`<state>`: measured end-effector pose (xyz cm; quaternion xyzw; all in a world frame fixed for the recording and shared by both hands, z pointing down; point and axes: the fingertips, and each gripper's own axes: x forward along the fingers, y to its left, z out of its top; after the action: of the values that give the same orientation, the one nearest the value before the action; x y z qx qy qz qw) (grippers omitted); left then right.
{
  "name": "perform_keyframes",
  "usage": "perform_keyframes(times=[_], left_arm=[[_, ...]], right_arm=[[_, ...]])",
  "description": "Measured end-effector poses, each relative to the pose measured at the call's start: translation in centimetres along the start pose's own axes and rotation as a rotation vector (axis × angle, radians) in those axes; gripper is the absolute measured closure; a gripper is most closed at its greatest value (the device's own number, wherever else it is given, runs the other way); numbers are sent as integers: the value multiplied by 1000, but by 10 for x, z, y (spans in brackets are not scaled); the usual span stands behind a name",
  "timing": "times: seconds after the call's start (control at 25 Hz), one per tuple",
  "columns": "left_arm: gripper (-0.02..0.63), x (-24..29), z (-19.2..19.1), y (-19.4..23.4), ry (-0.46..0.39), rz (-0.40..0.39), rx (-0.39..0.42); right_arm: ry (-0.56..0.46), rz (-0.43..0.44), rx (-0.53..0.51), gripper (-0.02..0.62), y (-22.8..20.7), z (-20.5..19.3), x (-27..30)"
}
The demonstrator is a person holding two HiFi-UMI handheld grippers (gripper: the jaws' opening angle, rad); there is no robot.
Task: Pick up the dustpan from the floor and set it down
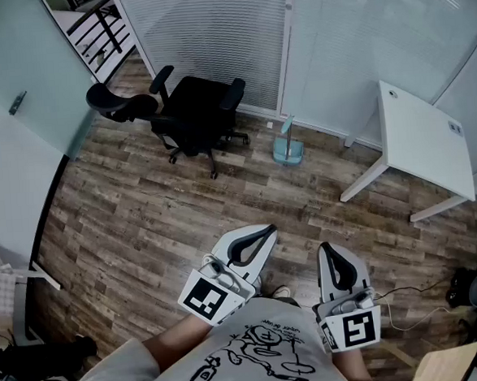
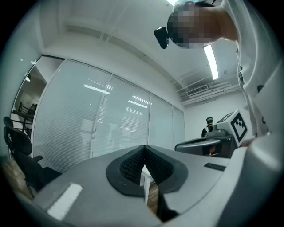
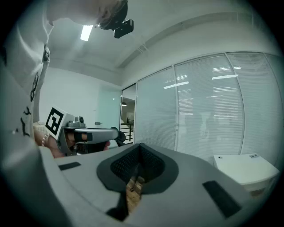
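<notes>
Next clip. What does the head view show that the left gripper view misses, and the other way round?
Head view only: the light blue dustpan on the wood floor, close to the blinds and well away from both tools. Left gripper view only: the ceiling with its strip light. Both: the black chair, the blinds, the right tool with its marker cube, and the left tool, its jaws together with nothing between them.
</notes>
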<state>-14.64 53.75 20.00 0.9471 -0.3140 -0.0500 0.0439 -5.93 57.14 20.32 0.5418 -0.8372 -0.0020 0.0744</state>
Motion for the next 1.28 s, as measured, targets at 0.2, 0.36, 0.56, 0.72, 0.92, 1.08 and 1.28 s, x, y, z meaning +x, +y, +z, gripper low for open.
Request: perform_keyframes(times=[0.2, 0.36, 0.56, 0.72, 0.92, 1.08, 1.28], left_arm=[[608, -6, 0, 10, -3, -5, -1], [608, -12, -4, 18, 6, -2, -1], [609, -12, -3, 24, -2, 8, -10], [607, -7, -11, 32, 28, 20, -16], [609, 15, -14, 43, 32, 50, -5], [607, 44, -17, 51, 42, 71, -6], [608, 100, -21, 60, 56, 63, -5]], right_arm=[[5, 7, -13, 592, 8, 1, 11], [-4, 3, 14, 593, 16, -3, 16], [-5, -14, 71, 592, 15, -8, 22], [10, -19, 79, 592, 6, -13, 29], [14, -16, 101, 592, -21, -22, 41], [10, 0, 109, 592, -51, -24, 56], [4, 5, 116, 592, -105, -23, 80]])
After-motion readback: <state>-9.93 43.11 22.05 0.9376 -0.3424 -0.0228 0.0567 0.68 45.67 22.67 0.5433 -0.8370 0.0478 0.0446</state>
